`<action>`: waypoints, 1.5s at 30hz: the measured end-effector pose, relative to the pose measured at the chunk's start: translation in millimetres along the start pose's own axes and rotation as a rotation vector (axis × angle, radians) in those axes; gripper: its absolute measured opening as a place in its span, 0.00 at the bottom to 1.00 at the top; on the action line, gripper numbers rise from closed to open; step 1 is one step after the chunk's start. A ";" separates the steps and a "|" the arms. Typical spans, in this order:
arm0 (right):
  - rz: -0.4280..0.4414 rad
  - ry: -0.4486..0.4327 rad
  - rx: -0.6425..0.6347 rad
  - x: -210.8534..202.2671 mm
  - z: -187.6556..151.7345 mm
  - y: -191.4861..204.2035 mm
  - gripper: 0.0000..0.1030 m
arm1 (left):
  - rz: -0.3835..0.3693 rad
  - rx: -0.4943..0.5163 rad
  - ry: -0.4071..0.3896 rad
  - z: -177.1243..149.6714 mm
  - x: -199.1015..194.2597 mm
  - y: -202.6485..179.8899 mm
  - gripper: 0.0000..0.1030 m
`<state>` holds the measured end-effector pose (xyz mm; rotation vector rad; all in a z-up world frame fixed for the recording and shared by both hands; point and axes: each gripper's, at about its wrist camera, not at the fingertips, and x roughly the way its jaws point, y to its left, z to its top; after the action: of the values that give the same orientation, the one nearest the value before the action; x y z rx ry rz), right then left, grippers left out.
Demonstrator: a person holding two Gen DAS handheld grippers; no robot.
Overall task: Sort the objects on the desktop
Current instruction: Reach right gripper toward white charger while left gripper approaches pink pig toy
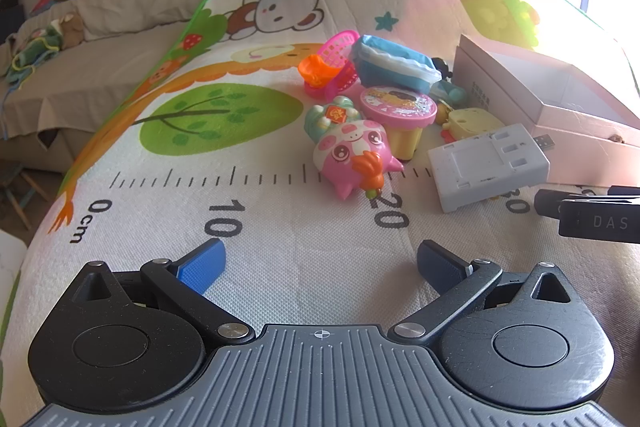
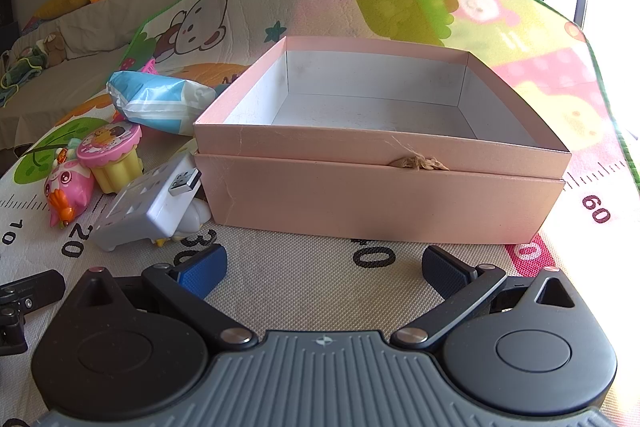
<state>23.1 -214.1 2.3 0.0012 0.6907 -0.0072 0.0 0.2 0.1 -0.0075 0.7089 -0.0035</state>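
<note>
On my left wrist cam the left gripper point(image 1: 320, 265) has its fingers spread wide with nothing between them, sitting low over the play mat point(image 1: 280, 235). The toy pile is all up around 12 to 1 o'clock from it: pink basket point(image 1: 340, 61) with the orange cup point(image 1: 317, 71) against it, blue-and-white packet point(image 1: 394, 63) just right of those, then the pink pig toy point(image 1: 354, 155) closest to me, touching the pink-lidded cup point(image 1: 400, 115). The white adapter block point(image 1: 488, 167) lies at about 2 o'clock, right next to the pink box point(image 1: 560, 107). On the right wrist cam the right gripper point(image 2: 324, 267) is also spread wide and holding nothing, with the box point(image 2: 380, 203) dead ahead at 12 o'clock, open on top. The adapter point(image 2: 140, 215) leans against the box's left corner at 10 o'clock, pig toy point(image 2: 68, 193) further left.
</note>
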 end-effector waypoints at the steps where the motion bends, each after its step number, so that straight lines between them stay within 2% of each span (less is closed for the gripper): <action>1: 0.000 0.000 0.000 0.0 -0.6 0.3 1.00 | 0.000 0.000 0.000 0.0 0.0 0.0 1.00; 30: 0.007 0.001 0.006 0.0 -3.7 -1.1 1.00 | 0.001 0.001 0.002 -0.2 -0.1 0.5 1.00; 35: 0.045 0.050 -0.025 -0.9 1.0 -3.4 1.00 | 0.003 -0.001 0.009 0.6 1.8 0.7 1.00; 41: 0.021 0.097 -0.010 -16.6 -6.0 1.8 1.00 | -0.004 0.006 0.022 3.4 1.9 2.3 1.00; 45: 0.072 0.121 -0.053 -27.7 -10.9 1.7 1.00 | -0.028 0.006 0.034 1.9 -8.5 12.1 1.00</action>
<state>-5.1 -212.2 11.5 -0.0244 0.8118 0.0814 -5.2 12.4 7.0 -0.0113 0.7425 -0.0329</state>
